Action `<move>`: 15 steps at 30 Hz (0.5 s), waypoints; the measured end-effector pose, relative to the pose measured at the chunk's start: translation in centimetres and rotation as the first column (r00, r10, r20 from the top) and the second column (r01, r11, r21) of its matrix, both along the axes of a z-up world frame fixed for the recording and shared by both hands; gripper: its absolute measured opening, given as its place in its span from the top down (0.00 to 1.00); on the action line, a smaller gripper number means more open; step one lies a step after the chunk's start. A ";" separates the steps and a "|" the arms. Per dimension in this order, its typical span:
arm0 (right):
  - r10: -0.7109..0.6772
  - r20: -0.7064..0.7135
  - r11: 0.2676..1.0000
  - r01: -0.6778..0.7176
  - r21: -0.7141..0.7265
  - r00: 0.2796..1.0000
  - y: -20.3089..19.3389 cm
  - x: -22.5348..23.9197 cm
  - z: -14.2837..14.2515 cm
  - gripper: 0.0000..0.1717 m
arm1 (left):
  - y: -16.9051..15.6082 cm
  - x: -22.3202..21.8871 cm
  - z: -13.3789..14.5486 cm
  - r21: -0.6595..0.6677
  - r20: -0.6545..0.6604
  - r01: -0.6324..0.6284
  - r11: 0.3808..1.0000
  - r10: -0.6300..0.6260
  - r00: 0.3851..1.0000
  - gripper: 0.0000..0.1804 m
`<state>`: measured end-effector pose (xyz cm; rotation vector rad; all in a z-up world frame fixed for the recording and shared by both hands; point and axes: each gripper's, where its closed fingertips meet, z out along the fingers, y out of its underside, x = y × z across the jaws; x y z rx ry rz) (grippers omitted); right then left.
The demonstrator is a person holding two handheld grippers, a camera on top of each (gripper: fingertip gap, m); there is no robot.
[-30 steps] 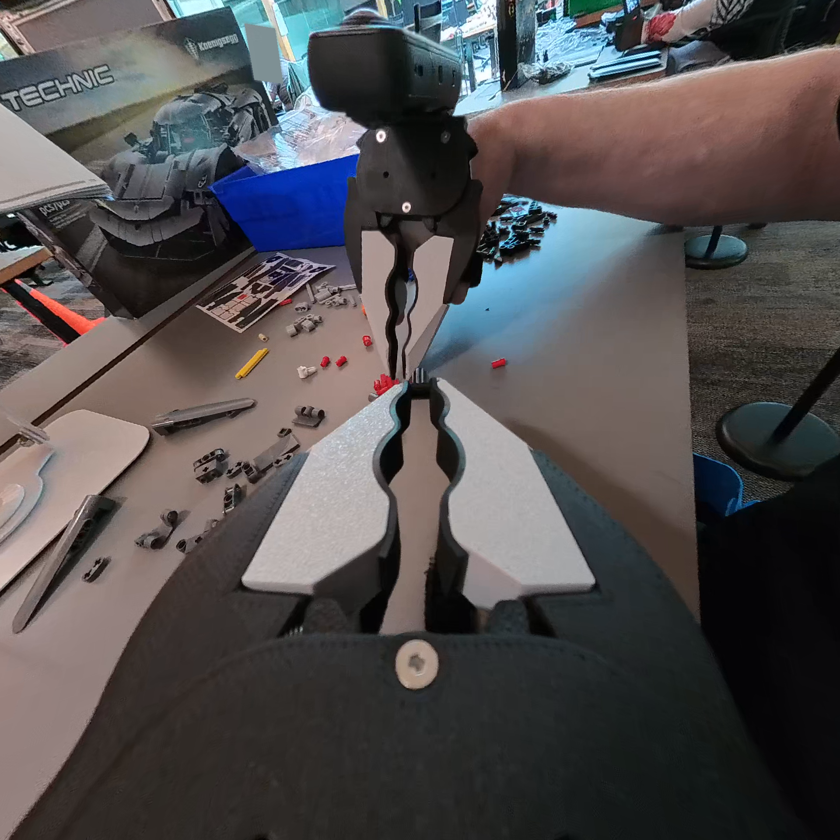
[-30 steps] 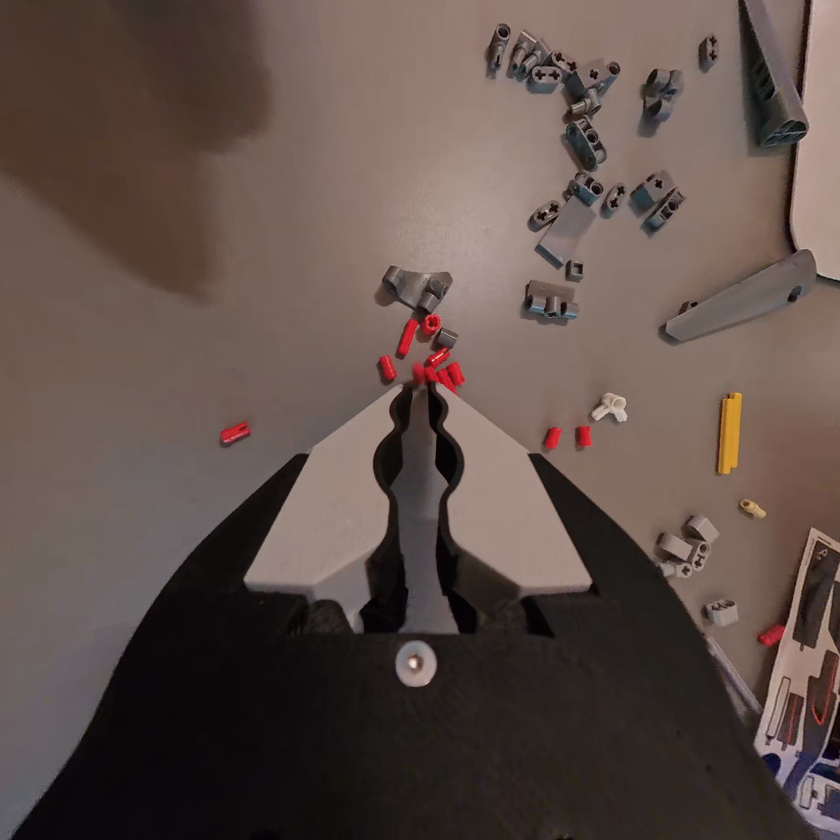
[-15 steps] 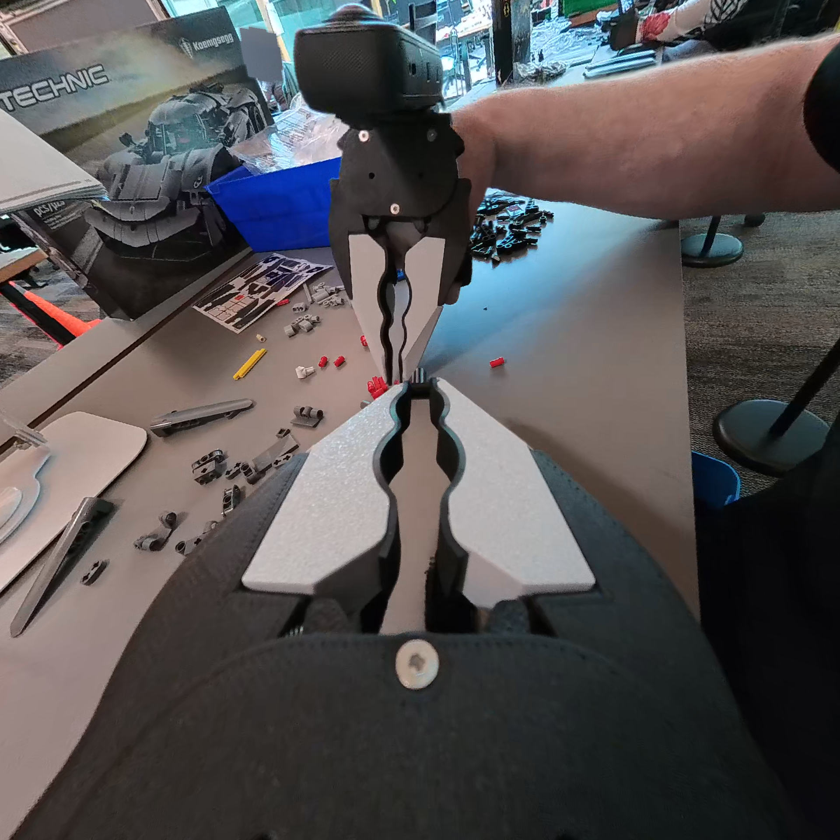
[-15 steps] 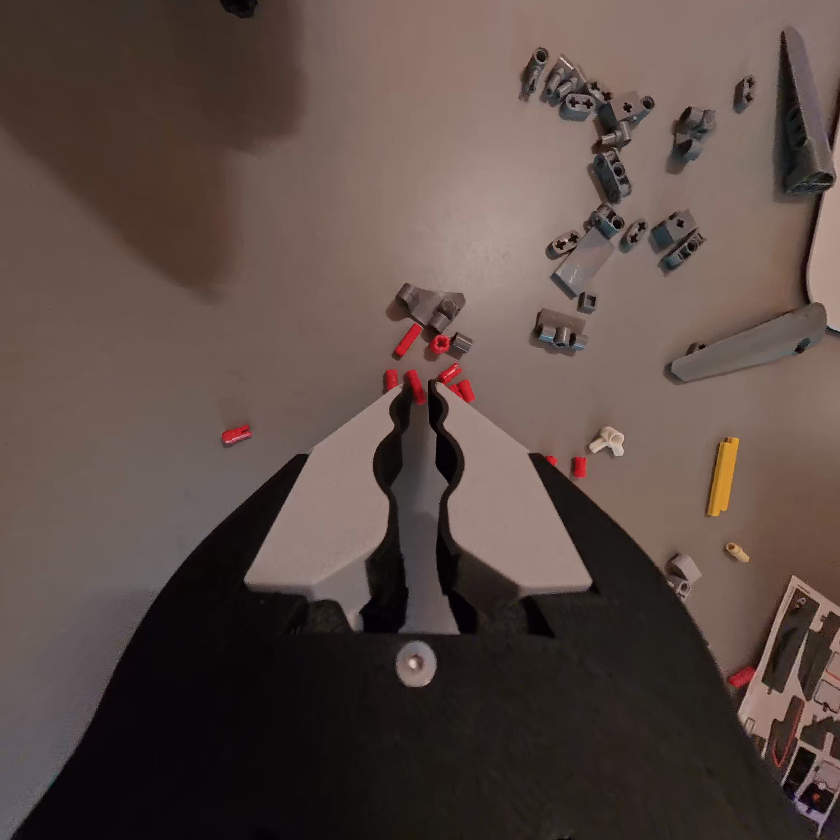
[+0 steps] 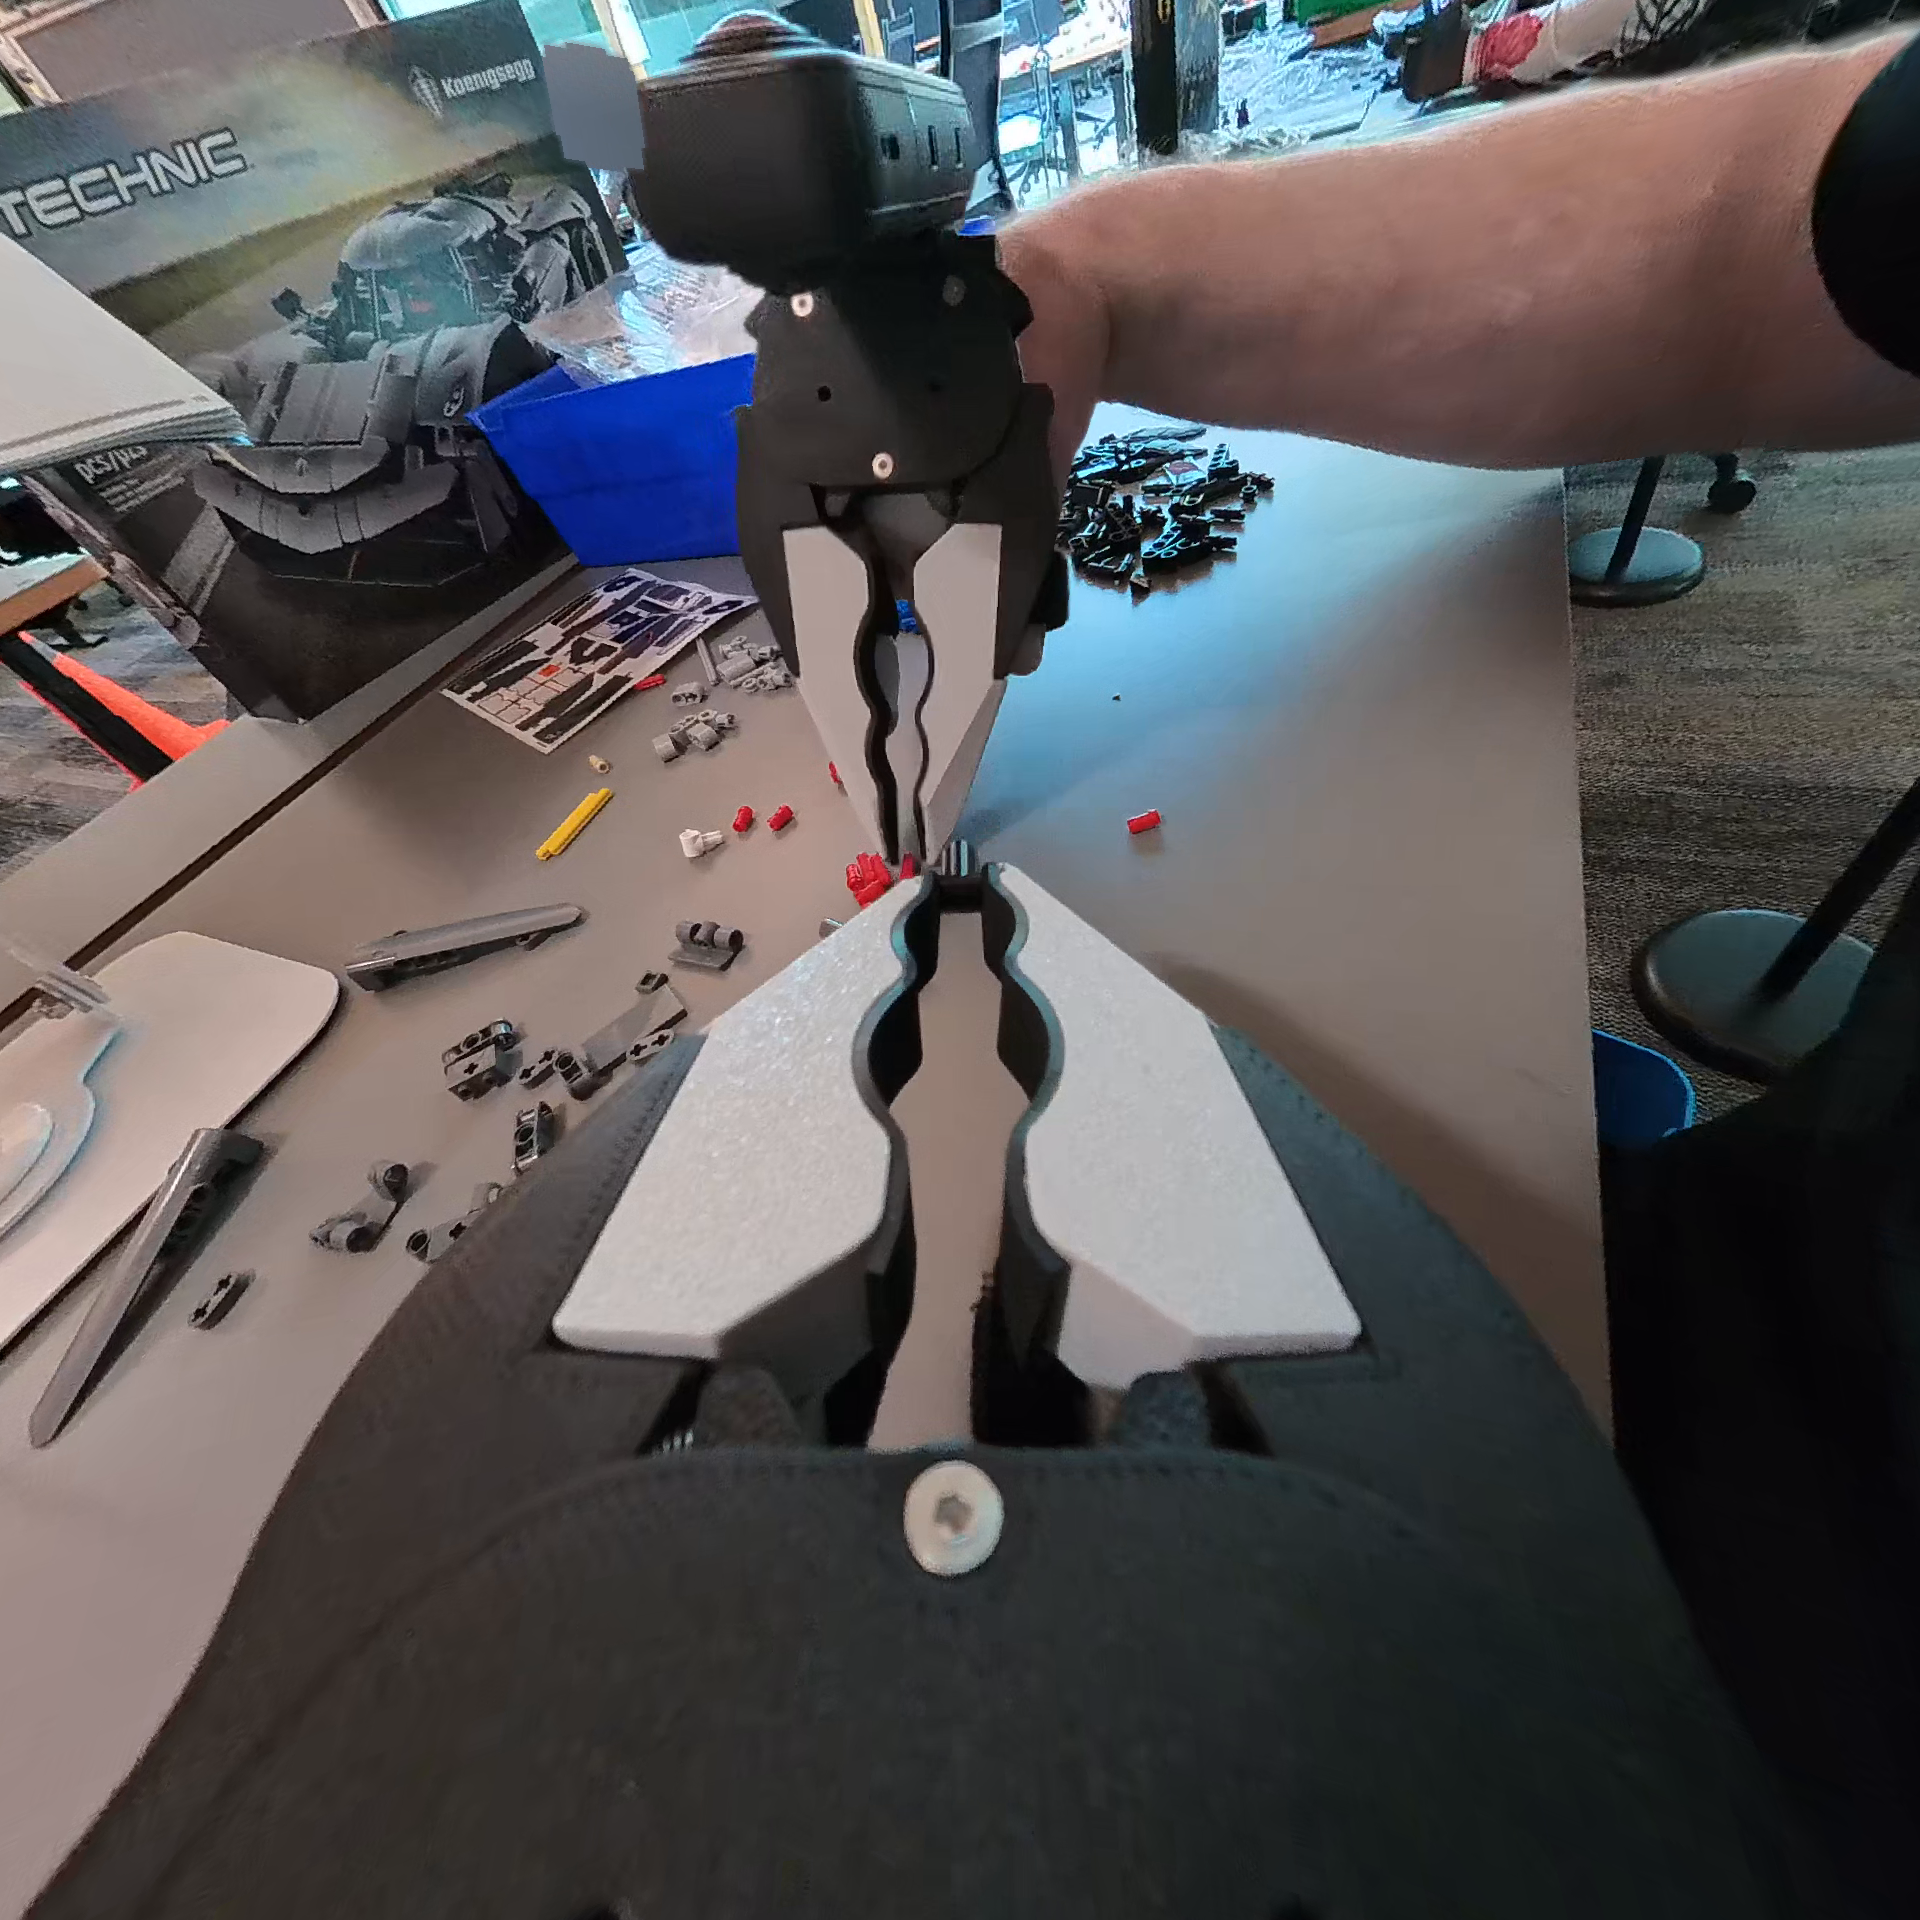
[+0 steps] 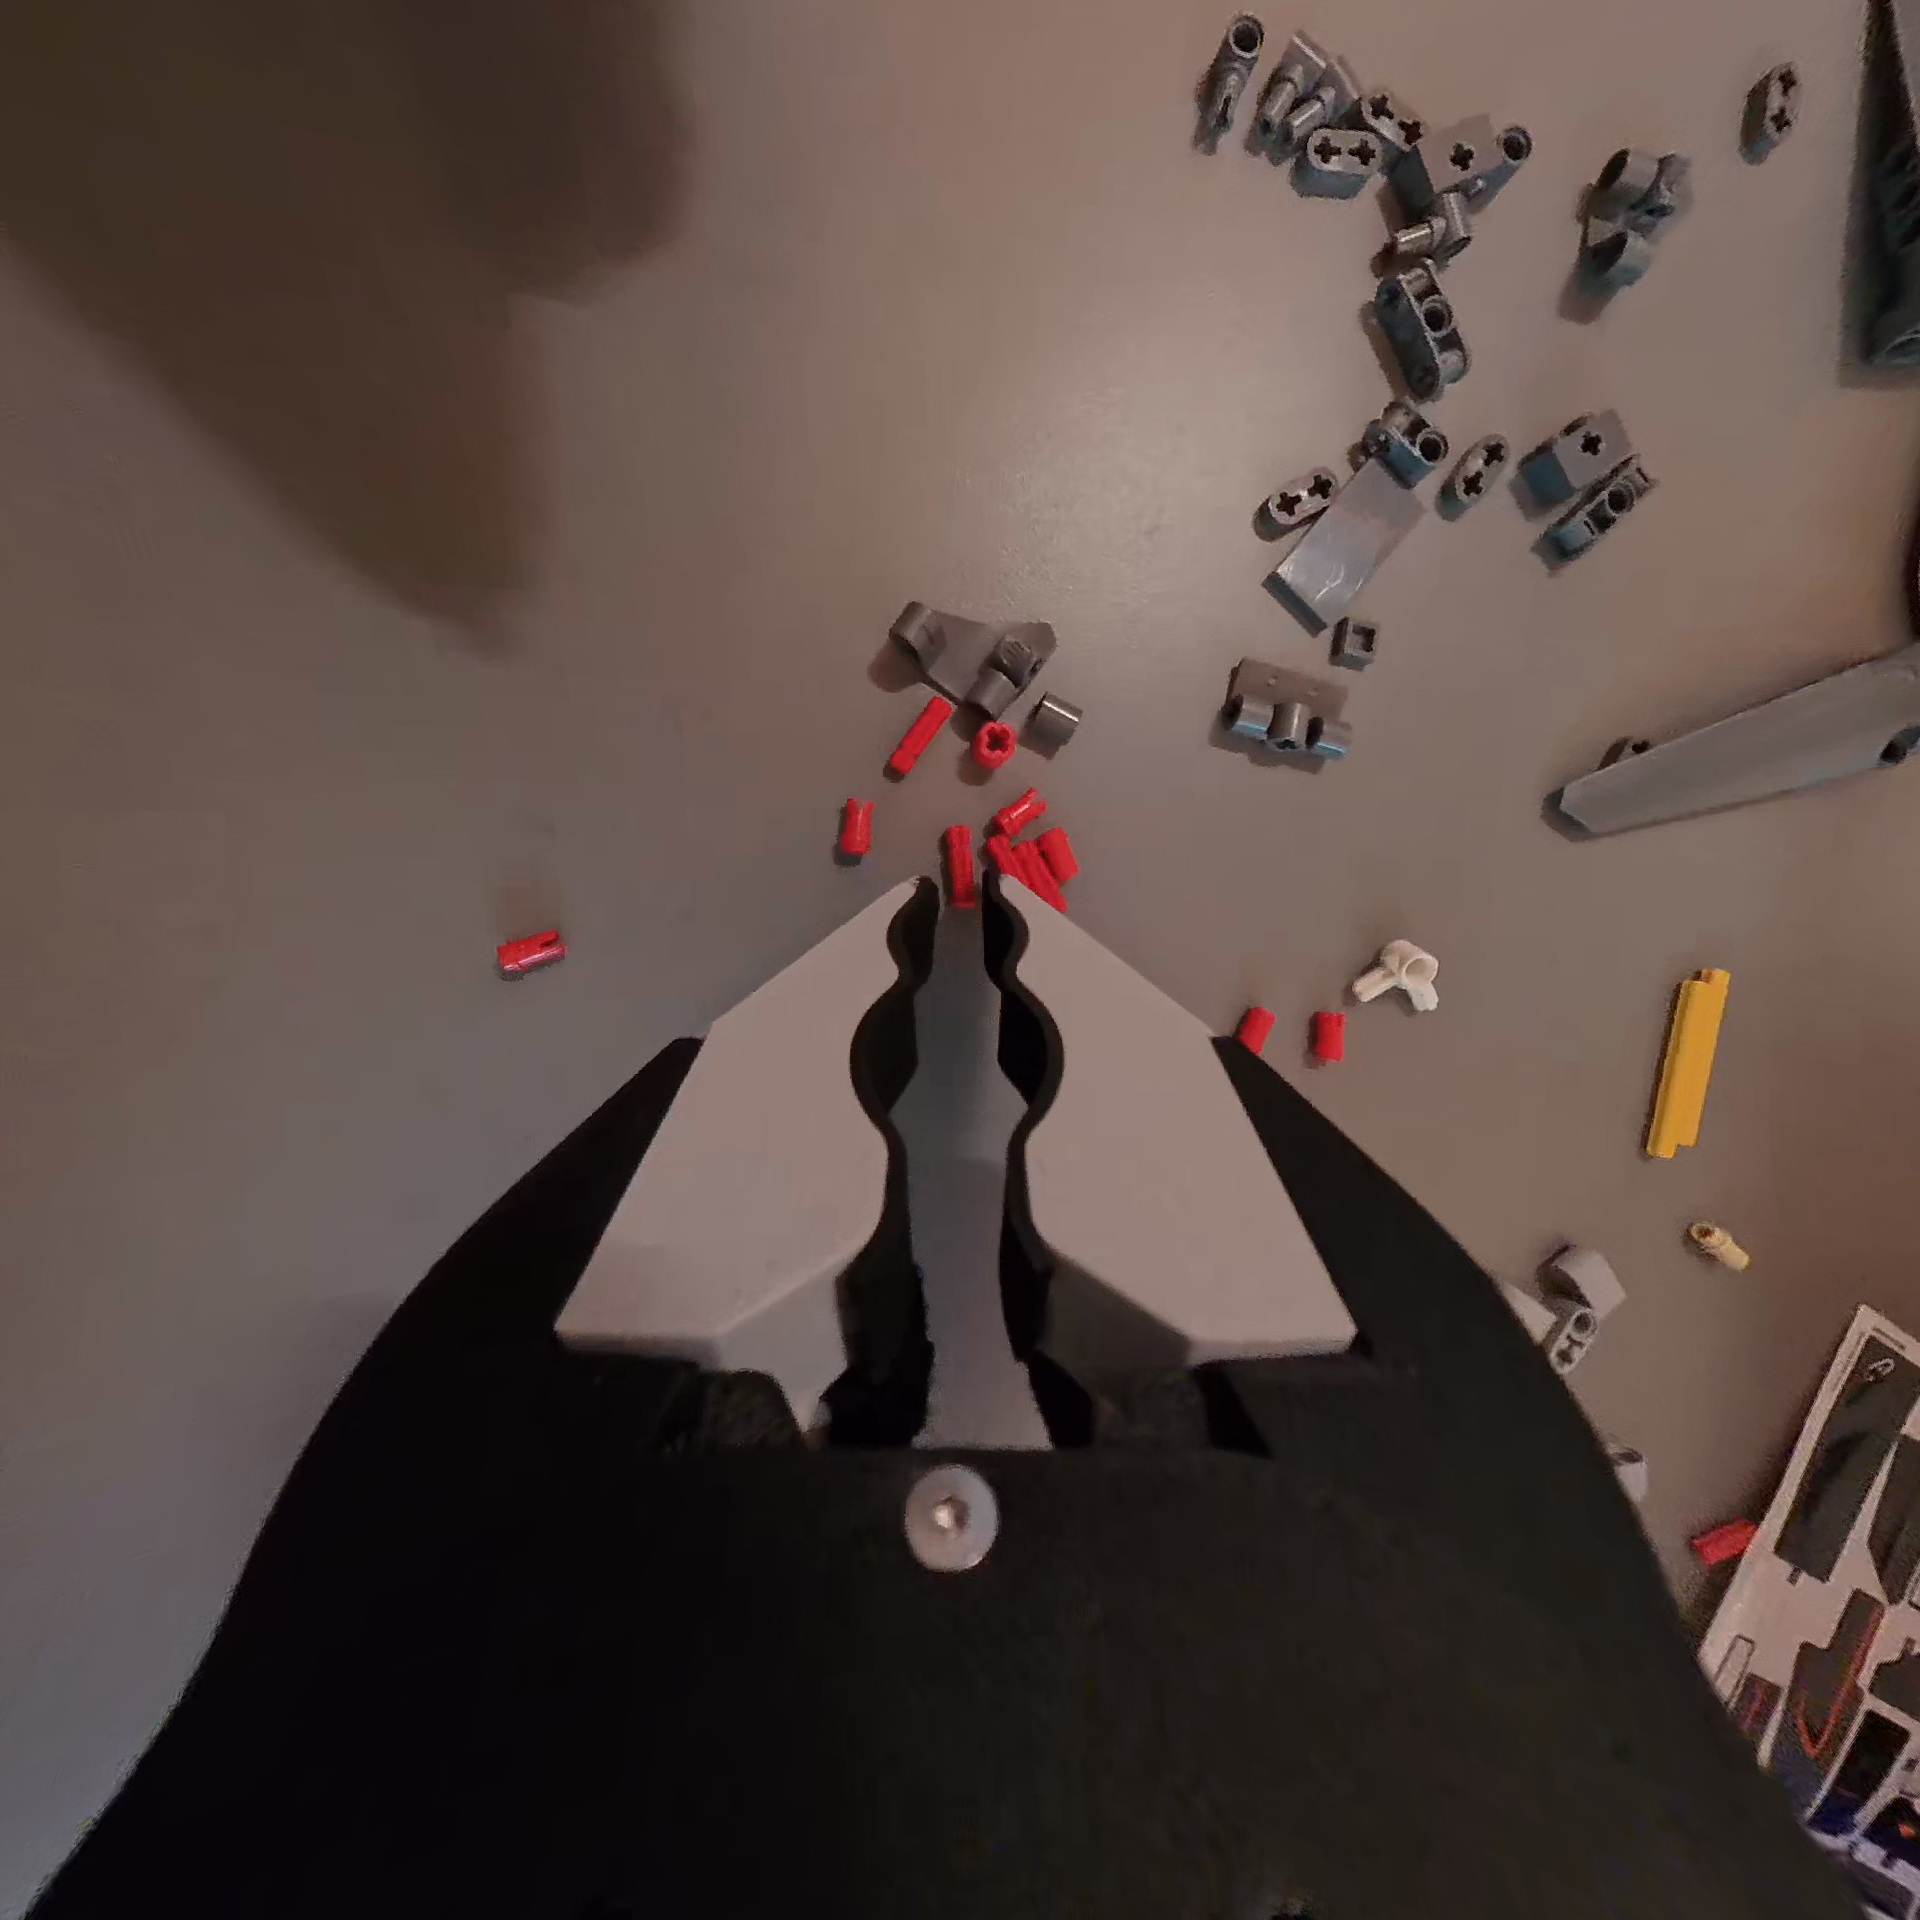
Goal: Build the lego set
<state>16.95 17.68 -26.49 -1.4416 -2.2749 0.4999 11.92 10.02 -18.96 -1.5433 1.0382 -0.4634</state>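
On the grey table (image 6: 312, 1039), the right gripper (image 6: 961, 894) stands at centre frame, fingers nearly together around a red pin (image 6: 961, 864); whether they press it I cannot tell. The left gripper (image 5: 961, 902), centre frame, pinches a small dark piece (image 5: 961, 868), with red pins (image 5: 864, 878) just left
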 end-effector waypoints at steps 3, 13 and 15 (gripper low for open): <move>-0.005 -0.016 1.000 0.005 -0.015 1.000 -0.1 -0.1 0.0 0.98 | 0.0 0.0 0.0 0.000 -0.003 0.000 1.000 0.000 1.000 0.97; -0.040 -0.073 0.998 0.036 -0.055 0.996 -0.3 -0.5 0.3 1.00 | 0.3 0.0 0.0 -0.004 -0.001 -0.009 1.000 0.009 1.000 0.97; -0.042 -0.132 0.998 0.036 -0.043 0.990 -0.8 -0.8 1.2 1.00 | 0.4 0.0 0.0 -0.015 0.008 -0.009 1.000 0.009 1.000 0.97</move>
